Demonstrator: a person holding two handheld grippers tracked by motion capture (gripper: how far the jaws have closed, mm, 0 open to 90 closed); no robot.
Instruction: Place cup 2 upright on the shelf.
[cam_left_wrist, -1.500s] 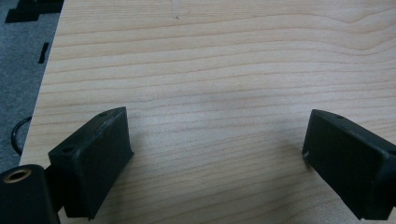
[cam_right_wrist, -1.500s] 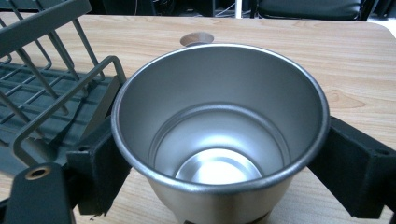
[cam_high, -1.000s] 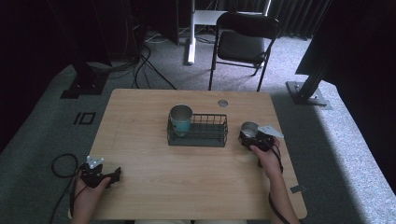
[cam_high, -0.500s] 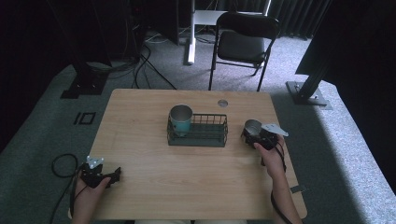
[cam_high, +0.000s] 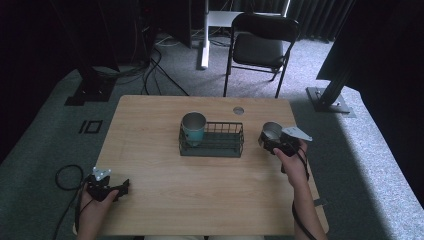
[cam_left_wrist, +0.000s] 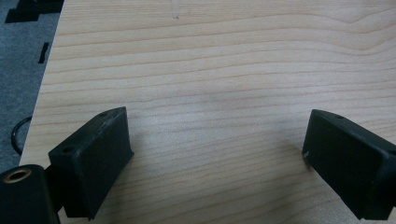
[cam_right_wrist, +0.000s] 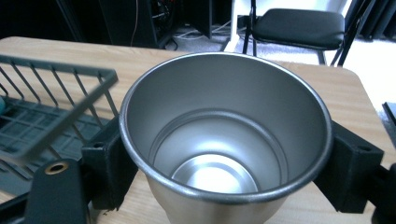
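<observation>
Both jaws against steel cup (cam_right_wrist: 224, 154) (upright)

high cam overhead, fwd-down; both gripper cams close, sharing table (cam_high: 210, 190).

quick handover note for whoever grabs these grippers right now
Right gripper: shut on the steel cup, upright, just right of the wire basket.
Left gripper: open, holding nothing, at the near left corner of the wooden table.
Done, it seems: the teal cup stands in the basket's left end.
Left, likely: set the steel cup in the free right half.
</observation>
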